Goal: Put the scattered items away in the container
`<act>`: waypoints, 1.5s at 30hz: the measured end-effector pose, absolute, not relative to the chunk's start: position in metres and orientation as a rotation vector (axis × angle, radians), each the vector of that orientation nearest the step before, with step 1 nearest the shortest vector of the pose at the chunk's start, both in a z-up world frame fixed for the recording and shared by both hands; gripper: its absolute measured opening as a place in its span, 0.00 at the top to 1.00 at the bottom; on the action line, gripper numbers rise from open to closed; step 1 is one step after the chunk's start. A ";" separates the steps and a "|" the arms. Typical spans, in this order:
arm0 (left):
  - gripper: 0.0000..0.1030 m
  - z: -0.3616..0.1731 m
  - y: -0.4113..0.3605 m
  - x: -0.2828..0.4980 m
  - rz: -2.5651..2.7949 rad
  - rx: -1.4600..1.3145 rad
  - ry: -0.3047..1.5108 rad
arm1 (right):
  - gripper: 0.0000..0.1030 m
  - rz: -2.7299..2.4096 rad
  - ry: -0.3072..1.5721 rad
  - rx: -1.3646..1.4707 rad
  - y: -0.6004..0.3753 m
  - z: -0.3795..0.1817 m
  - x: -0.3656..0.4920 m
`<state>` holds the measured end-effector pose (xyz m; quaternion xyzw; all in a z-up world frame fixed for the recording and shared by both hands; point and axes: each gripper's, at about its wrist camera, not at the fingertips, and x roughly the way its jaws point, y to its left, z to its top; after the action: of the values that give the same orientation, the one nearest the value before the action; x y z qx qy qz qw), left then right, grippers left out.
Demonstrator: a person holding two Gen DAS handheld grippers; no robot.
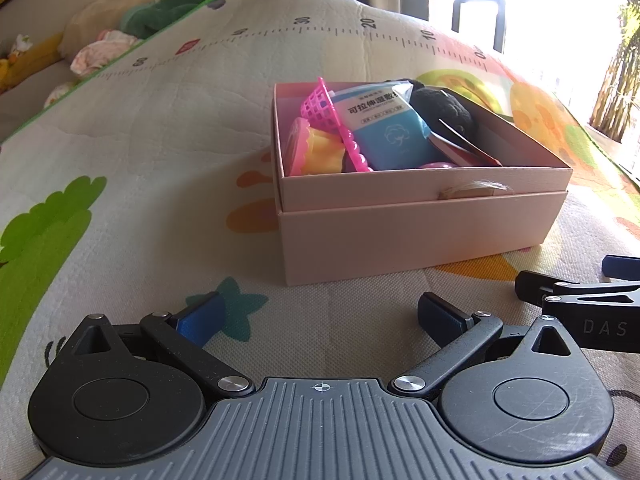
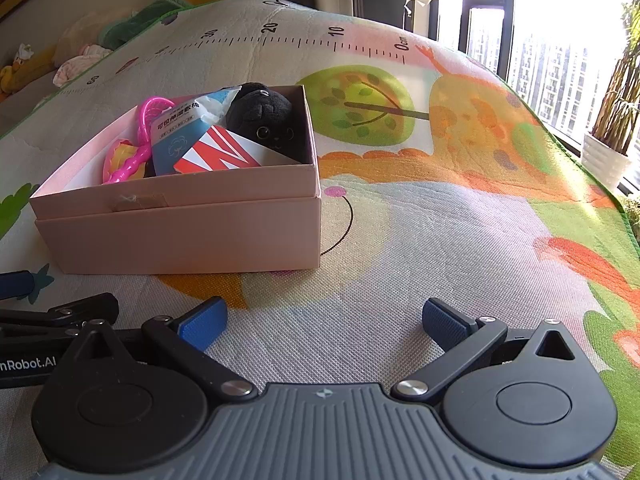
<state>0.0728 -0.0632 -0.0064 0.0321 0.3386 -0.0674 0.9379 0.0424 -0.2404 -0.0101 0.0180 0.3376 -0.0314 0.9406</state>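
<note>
A pink cardboard box [image 1: 420, 236] [image 2: 192, 236] sits on the play mat. In it lie a black plush toy [image 1: 444, 110] [image 2: 266, 120], a blue cotton-pad packet [image 1: 384, 132] [image 2: 174, 142], a pink net scoop [image 1: 324, 108] [image 2: 140, 152], a yellow and pink toy [image 1: 316, 152] [image 2: 118, 154] and a red and white card box [image 2: 218, 156]. My left gripper [image 1: 320, 316] is open and empty, low over the mat in front of the box. My right gripper [image 2: 324, 320] is open and empty, right of the box's near corner. Each gripper shows at the other view's edge.
The colourful play mat [image 2: 440, 220] with a printed ruler [image 1: 304, 28] covers the floor. Soft toys and clothes [image 1: 104, 44] lie beyond its far left edge. A window and a potted plant [image 2: 608, 136] are at the right.
</note>
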 end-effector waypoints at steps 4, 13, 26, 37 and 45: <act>0.00 -0.006 -0.065 0.072 -0.139 0.062 0.692 | 0.00 -0.065 0.689 0.034 -0.239 -0.010 0.041; 0.00 -0.006 -0.066 0.072 -0.136 0.065 0.692 | 0.00 -0.065 0.689 0.035 -0.242 -0.010 0.041; 0.00 -0.007 -0.061 0.073 -0.138 0.061 0.691 | 0.00 -0.074 0.690 0.037 -0.237 -0.012 0.041; 0.00 -0.006 -0.062 0.074 -0.134 0.064 0.692 | 0.00 -0.072 0.690 0.034 -0.235 -0.015 0.041; 0.00 -0.007 -0.062 0.074 -0.132 0.057 0.700 | 0.00 -0.067 0.689 0.036 -0.236 -0.016 0.040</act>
<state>0.0737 -0.0623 -0.0066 0.0281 0.3427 -0.0648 0.9368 0.0405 -0.2355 -0.0159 0.0179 0.3378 -0.0326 0.9405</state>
